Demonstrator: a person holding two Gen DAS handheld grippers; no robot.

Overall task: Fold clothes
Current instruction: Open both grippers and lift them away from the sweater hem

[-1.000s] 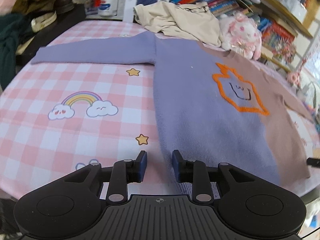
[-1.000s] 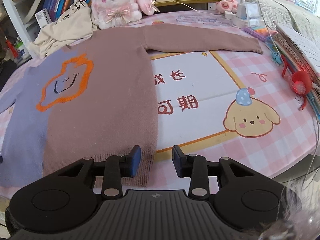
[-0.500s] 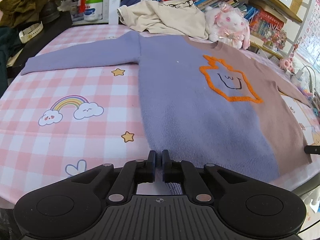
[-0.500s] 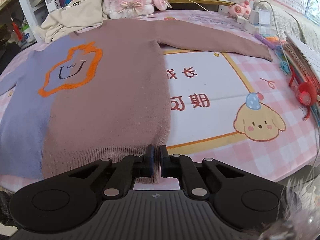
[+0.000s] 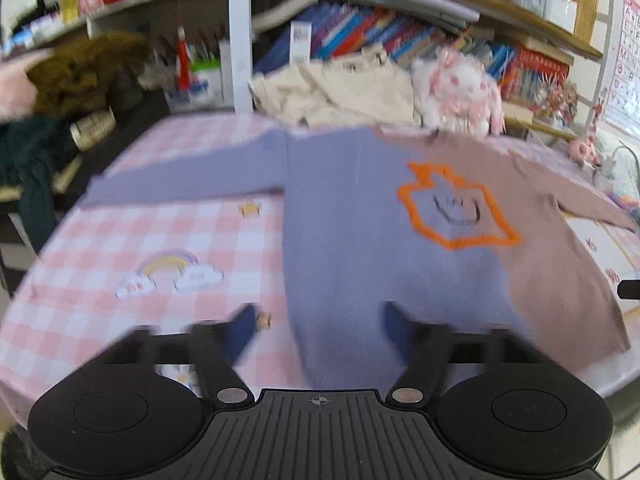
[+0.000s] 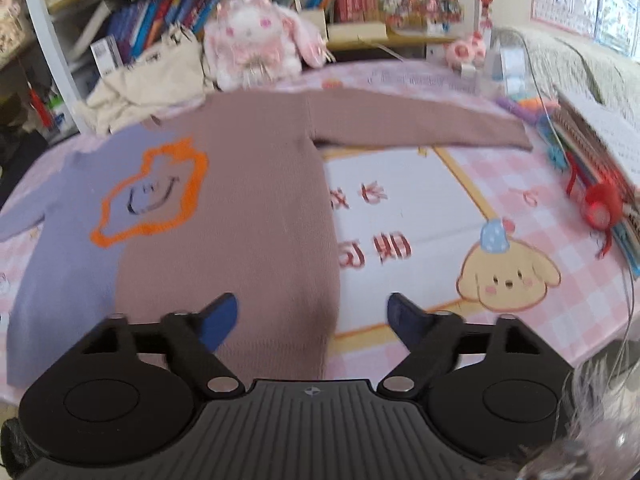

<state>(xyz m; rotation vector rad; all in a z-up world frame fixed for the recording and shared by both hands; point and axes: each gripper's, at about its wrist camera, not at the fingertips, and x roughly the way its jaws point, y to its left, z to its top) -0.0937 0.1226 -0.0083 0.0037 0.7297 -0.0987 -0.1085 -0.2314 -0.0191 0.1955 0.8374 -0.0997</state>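
Lilac-and-brown knit, the sweater [image 5: 352,240] lay flat and face up on the bench [image 5: 120,240], sleeves spread to either side and its hem at the near edge. Both the left tool [image 5: 318,326] and the right tool [image 6: 312,314] hung over that hem with jaws spread wide, holding nothing. Bare pink checked cloth lay open on both flanks, while a cream garment [image 6: 152,80], a plush rabbit [image 6: 256,40] and bookshelves [image 5: 400,40] crowded the far side.

Matt knit sweater [image 5: 352,240], fluffy plush rabbit [image 6: 256,40]
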